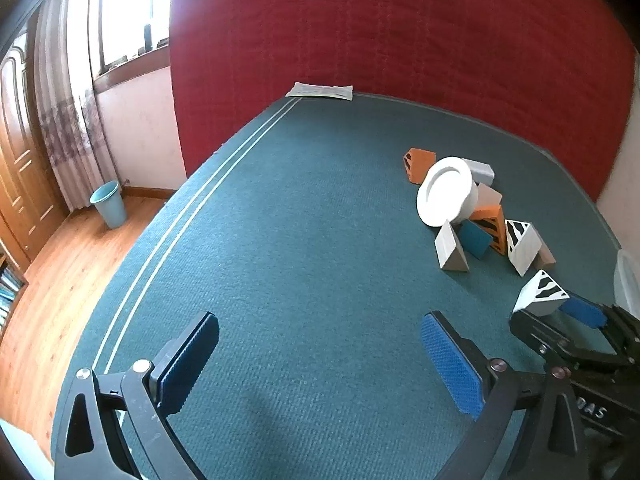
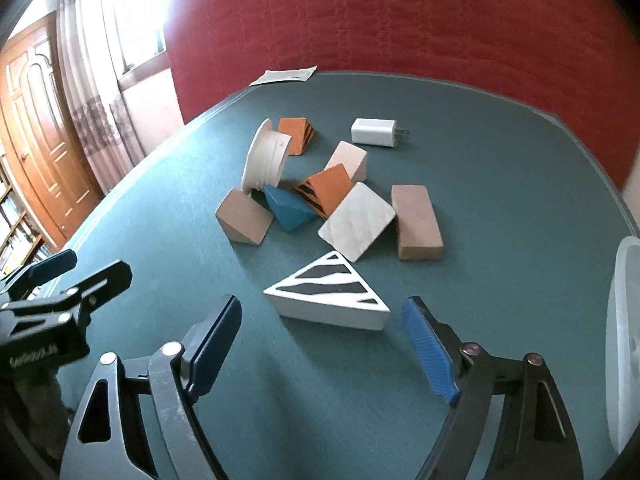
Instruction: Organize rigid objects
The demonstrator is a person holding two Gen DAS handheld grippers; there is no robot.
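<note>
A pile of rigid blocks lies on the green table [image 2: 500, 168]: a white wedge with black stripes [image 2: 328, 294], a white slab [image 2: 358, 220], a tan brick [image 2: 416, 222], a blue wedge [image 2: 290, 208], orange striped wedges [image 2: 326, 192], a beige wedge [image 2: 242, 218], a white spool [image 2: 264, 158] and a white charger [image 2: 376, 132]. My right gripper [image 2: 320, 354] is open, just short of the striped wedge, fingers on either side of it. My left gripper [image 1: 320, 364] is open and empty over bare table, left of the pile [image 1: 472, 208]. The right gripper [image 1: 560, 316] shows in the left wrist view beside the striped wedge [image 1: 540, 292].
A white container rim [image 2: 624, 340] stands at the table's right edge. A paper sheet [image 1: 322, 91] lies at the far edge against a red padded wall [image 1: 400, 40]. Left of the table are wooden floor, a blue bin [image 1: 109, 204], curtains and a door.
</note>
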